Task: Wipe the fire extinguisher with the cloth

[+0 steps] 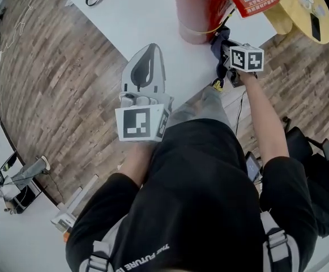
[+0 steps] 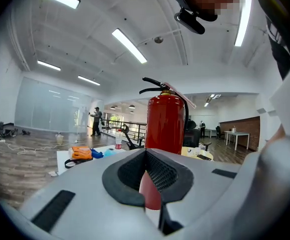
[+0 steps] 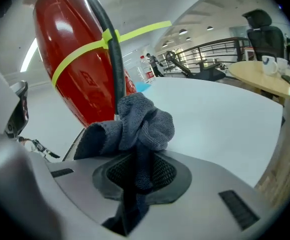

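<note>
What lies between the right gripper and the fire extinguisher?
The cloth, held in the shut jaws of the right gripper, bunches up just before the fire extinguisher; the right gripper view shows it.

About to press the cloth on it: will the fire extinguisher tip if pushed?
Probably not: the fire extinguisher is a broad metal cylinder standing upright on the table, likely heavy. A hard push high up could rock it. The cloth in the right tool looks soft, cushioning contact.
</note>
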`<state>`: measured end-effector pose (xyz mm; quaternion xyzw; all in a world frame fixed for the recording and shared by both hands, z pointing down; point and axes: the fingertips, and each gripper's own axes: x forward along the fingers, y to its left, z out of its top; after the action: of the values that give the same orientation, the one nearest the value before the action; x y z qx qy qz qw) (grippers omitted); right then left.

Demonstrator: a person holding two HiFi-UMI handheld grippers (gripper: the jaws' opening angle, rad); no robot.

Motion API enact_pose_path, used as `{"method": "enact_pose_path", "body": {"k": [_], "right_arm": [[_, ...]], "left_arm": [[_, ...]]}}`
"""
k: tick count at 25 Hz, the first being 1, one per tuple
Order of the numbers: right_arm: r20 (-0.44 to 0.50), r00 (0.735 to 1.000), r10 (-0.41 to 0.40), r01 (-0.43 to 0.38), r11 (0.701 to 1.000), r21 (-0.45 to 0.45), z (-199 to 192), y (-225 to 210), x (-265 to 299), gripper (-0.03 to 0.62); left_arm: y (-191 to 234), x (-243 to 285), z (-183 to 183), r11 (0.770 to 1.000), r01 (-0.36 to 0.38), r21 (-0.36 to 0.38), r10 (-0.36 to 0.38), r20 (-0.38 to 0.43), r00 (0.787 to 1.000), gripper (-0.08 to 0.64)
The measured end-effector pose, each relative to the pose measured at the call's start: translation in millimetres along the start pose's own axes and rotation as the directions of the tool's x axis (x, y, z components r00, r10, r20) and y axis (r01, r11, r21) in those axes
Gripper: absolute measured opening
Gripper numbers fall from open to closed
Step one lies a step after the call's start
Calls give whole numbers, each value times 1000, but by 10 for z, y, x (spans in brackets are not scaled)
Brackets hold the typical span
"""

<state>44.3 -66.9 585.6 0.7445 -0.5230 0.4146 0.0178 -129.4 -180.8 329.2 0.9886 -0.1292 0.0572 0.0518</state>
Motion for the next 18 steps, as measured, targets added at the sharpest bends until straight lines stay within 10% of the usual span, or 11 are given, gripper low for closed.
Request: {"method": "enact_pose_path", "body": {"k": [11, 18], "right_arm": [[97, 985, -142, 101, 934, 342, -203, 250, -79, 66], [154, 919, -363, 247, 834, 493, -245, 299, -100, 66]], "left_arm": [[346, -159, 61, 999, -6, -37, 7, 36, 999, 21], [556, -327, 73, 999, -27, -42, 29, 51, 998, 21]]}}
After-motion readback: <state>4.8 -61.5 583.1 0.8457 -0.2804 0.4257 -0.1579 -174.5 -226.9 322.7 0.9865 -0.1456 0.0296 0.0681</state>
